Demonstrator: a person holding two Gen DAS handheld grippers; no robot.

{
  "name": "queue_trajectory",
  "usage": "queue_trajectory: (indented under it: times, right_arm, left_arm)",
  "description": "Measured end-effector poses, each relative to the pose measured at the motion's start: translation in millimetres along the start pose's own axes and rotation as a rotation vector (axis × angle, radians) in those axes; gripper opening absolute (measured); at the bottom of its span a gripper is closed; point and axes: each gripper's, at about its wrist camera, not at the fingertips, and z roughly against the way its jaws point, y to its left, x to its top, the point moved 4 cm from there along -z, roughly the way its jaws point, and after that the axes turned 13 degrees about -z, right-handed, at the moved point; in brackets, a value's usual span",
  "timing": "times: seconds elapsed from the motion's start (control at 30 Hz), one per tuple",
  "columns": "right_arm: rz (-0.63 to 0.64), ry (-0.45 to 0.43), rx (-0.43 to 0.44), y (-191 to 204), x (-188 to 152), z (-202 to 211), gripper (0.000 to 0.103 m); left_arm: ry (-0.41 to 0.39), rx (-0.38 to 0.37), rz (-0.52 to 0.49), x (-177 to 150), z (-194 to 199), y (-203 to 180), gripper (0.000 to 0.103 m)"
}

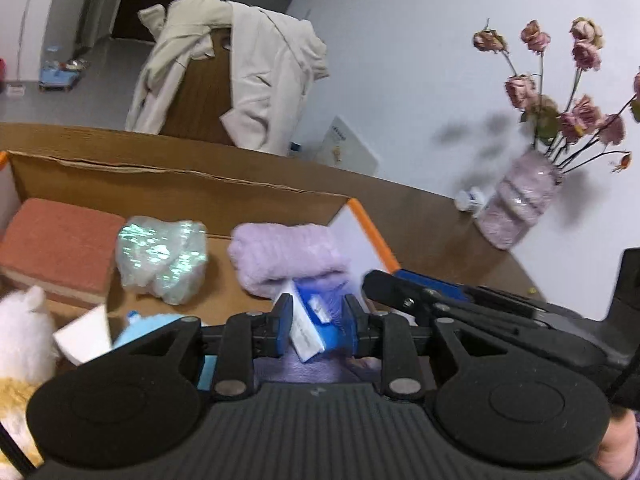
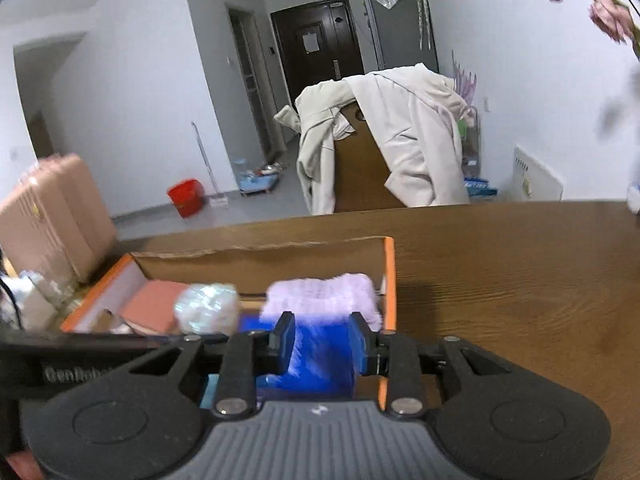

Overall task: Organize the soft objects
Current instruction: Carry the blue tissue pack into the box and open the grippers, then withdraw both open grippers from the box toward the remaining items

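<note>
Left wrist view alone showed a vase of dried roses on the table and a white plush toy at the cardboard box's near corner. Inside lay one lilac towel, one iridescent wrapped bundle and one red sponge block. Both the left gripper and right gripper had fingers narrowed on a blue cloth with a white tag.

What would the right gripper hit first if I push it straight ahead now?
Probably the blue pack between the right gripper's fingers, then the lilac towel behind it; blur leaves depth unclear.
</note>
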Motion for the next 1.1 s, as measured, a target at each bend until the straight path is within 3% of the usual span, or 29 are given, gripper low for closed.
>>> queue_trajectory:
  times: [0.07,0.2,0.3,0.4,0.47,0.7,0.87,1.1]
  right_arm:
    - [0.039,-0.025,-0.043,1,-4,1,0.029]
    - [0.045,-0.046,-0.012,3,-3,20,0.029]
    - [0.079,-0.083,-0.009,10,3,46,0.03]
    - [0.086,-0.111,0.007,14,7,78,0.033]
    - [0.09,-0.125,0.016,16,6,102,0.04]
    - [0.153,-0.167,0.018,26,-31,186,0.049]
    - [0.264,-0.22,-0.002,50,-88,237,0.056]
    - [0.241,-0.2,0.043,73,-175,285,0.063]
  left_arm:
    - [-0.02,0.002,-0.014,0,10,2,0.027]
    - [-0.064,0.032,-0.069,5,46,1,0.029]
    - [-0.1,0.091,-0.114,9,82,-2,0.036]
    - [-0.143,0.148,-0.147,3,129,-2,0.047]
    - [-0.15,0.195,-0.167,-7,158,-1,0.063]
    - [-0.207,0.372,-0.188,-70,263,0,0.071]
    - [-0.25,0.415,-0.189,-126,318,-9,0.077]
    - [-0.257,0.418,-0.07,-214,359,-19,0.078]
